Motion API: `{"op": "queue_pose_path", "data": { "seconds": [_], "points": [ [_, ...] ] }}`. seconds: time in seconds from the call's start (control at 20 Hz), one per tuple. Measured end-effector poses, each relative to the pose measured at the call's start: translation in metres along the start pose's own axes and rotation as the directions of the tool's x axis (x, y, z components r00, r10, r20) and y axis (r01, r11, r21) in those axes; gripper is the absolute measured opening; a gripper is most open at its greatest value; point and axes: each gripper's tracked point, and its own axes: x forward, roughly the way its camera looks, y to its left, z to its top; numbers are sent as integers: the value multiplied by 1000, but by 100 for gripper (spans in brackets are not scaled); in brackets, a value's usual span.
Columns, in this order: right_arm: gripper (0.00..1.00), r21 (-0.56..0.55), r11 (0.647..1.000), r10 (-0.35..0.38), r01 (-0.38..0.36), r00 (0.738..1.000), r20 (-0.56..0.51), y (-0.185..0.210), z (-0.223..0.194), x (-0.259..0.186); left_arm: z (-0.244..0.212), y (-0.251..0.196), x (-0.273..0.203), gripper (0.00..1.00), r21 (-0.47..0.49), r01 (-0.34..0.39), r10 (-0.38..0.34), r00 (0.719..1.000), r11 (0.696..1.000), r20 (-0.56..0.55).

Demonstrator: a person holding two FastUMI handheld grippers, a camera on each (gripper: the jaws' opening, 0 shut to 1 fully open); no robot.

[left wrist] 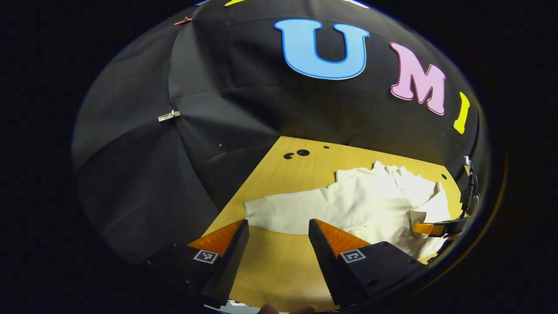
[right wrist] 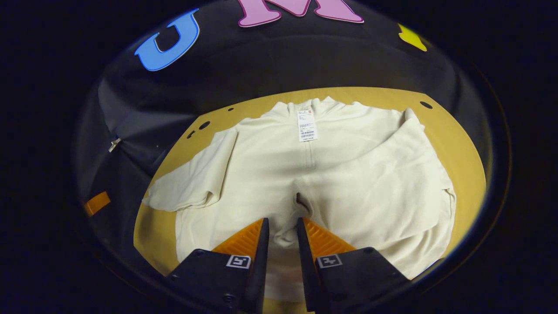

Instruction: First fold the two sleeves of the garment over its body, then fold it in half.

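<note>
The right gripper (right wrist: 282, 226) has its jaws narrowed on a pinch of cuff (right wrist: 285, 233), the end of the right sleeve (right wrist: 383, 174), which lies folded across the garment (right wrist: 270, 165) on the table (right wrist: 457, 144). The left gripper (left wrist: 279, 231) hangs with jaws wide apart, holding nothing, just short of the left sleeve (left wrist: 283, 213) at 12 o'clock. One sleeve looks folded; the left one, stretched out toward 9 o'clock, and the halving fold remain.
</note>
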Motion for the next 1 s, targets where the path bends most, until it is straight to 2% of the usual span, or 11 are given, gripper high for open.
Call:
{"op": "queue_pose_path", "data": {
  "seconds": [0.2, 0.25, 0.4, 0.45, 0.6, 0.75, 0.85, 1.0],
  "points": [
    [55, 58, 998, 20, -22, 1000, 22, -1, 14, -15, -4, 11, 23, 86, 4, -10, 10, 1000, 1000, -20],
    [42, 72, 997, 20, -23, 999, 32, -3, 18, -21, -4, 12, 29, 86, 13, -15, 15, 1000, 1000, -25],
    [46, 84, 996, 6, -10, 999, 53, -18, 26, -42, -7, 17, 55, 86, 35, -24, 26, 999, 999, -48],
    [59, 80, 997, -1, -3, 998, 56, -24, 26, -49, -10, 18, 65, 86, 34, -28, 30, 998, 999, -59],
    [59, 76, 997, -16, 11, 998, 68, -42, 27, -72, -19, 24, 94, 86, 25, -42, 44, 993, 999, -111],
    [59, 133, 990, 42, -54, 994, 97, -41, 33, -98, -32, 30, 120, 86, 28, -59, 62, 984, 998, -166],
    [59, 170, 983, 55, -76, 991, 125, -47, 40, -116, -39, 33, 134, 86, 31, -72, 76, 978, 997, -194],
    [59, 183, 983, 8, -35, 989, 145, -71, 42, -135, -48, 37, 150, 86, 50, -85, 95, 969, 995, -230]
  ]
}}
